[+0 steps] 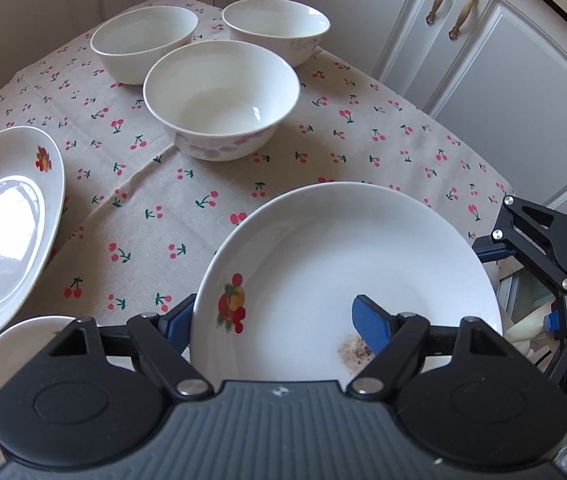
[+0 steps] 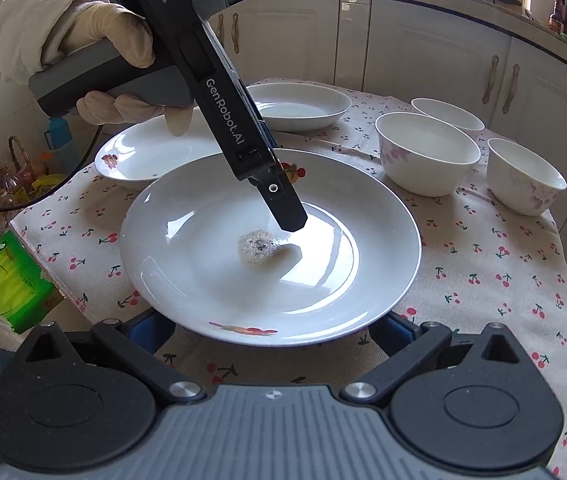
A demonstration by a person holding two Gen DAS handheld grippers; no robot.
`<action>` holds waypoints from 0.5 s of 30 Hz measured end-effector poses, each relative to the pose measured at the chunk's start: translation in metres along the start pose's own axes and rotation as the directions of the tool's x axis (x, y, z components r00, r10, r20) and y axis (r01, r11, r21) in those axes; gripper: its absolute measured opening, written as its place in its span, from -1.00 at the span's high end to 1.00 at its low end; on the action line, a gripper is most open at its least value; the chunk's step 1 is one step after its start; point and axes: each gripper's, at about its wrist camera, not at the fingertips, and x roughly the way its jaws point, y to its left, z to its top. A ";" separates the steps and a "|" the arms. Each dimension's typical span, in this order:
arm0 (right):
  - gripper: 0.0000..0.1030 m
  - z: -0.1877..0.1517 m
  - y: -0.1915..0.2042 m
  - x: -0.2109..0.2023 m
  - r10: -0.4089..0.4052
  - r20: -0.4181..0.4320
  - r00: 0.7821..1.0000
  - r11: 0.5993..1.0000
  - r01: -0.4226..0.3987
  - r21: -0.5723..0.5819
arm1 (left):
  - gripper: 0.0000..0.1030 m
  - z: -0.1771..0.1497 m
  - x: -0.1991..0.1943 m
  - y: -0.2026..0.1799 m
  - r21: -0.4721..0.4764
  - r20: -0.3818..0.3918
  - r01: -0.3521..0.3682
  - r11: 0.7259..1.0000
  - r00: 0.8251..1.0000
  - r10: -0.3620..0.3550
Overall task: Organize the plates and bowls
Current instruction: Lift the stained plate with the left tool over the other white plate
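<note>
"GenRobot.AI" and "DAS" lettering on left tongs gripping the plate; right tongs spread beneath its rim.

1. Illumination: bright, soft daylight in both views; no dim zones on the tablecloth.
2. Glare: window reflections on the left-hand plate and on the large plate.
3. Shadows: faint, soft-edged beneath the bowls.
4. Distortion: strong fisheye curvature; cabinet doors bow, corners are vignetted black.
5. Focus: sharp at centre, slightly soft toward the edges.
</note>
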 end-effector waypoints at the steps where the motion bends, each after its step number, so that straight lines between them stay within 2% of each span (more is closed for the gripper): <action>1: -1.00 0.002 0.000 -0.001 0.000 0.002 1.000 1.000 0.000 -0.004 | -0.55 0.000 -0.003 0.001 0.000 0.007 0.000 1.000 1.000 0.000; 8: -1.00 0.025 0.004 -0.004 0.018 0.026 0.999 0.999 -0.017 -0.043 | -0.55 -0.005 -0.032 0.013 -0.032 0.068 -0.026 0.999 0.997 0.029; 15: -1.00 0.050 0.019 0.011 0.062 0.035 0.997 0.993 -0.058 -0.103 | -0.55 -0.029 -0.062 0.038 -0.109 0.117 -0.061 0.992 0.990 0.073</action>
